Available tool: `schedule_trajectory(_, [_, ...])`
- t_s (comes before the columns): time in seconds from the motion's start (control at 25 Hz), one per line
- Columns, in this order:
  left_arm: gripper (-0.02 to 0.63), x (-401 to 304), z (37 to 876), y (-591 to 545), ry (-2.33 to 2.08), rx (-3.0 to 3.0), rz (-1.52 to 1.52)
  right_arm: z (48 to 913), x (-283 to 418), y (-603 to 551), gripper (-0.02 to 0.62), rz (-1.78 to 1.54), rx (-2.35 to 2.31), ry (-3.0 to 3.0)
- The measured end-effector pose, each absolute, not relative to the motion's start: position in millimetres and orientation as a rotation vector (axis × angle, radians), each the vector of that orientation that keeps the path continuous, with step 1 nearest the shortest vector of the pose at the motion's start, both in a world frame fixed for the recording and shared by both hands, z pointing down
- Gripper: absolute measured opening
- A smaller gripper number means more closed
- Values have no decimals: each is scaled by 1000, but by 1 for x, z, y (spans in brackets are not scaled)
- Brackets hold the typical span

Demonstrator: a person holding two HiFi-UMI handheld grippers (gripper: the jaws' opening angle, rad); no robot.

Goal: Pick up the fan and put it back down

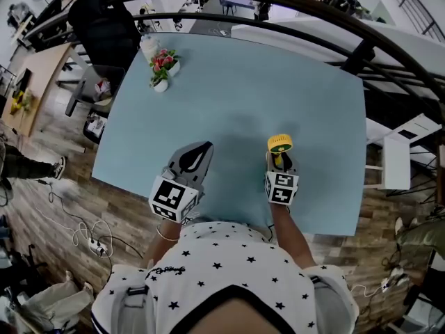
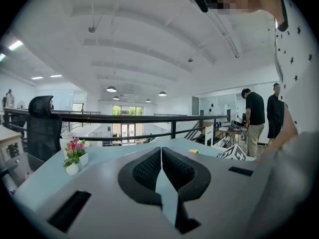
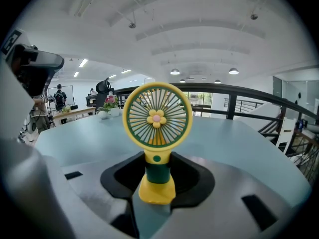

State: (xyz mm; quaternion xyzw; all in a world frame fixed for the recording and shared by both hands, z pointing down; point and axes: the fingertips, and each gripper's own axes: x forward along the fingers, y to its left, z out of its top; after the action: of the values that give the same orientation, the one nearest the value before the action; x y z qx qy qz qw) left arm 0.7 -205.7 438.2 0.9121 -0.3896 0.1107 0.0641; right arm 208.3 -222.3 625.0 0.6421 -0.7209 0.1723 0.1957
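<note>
My right tongs [image 3: 157, 169] are clenched on the green handle of the fan [image 3: 157, 118], out over the near right part of the pale blue table [image 1: 278, 82]. I can't tell whether its base touches the tabletop. The fan has a round yellow cage with dark green spokes, a yellow flower with a pink middle at the hub, a small green button on the neck and a yellow foot. It stands upright, long axis vertical, face turned back towards me. My left tongs [image 2: 161, 151] are closed on nothing. Both carry cubes with black-and-white square markers.
</note>
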Motion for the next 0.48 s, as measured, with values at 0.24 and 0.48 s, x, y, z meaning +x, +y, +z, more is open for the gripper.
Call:
schedule_trajectory(0.24, [29, 0, 439, -207, -1174, 2754, 337, 630, 208, -220, 156, 486, 1797, -2016])
schedule_trajectory(0.48, [29, 3, 440, -206, -1160, 2757, 335, 631, 208, -217, 156, 478, 1799, -2011])
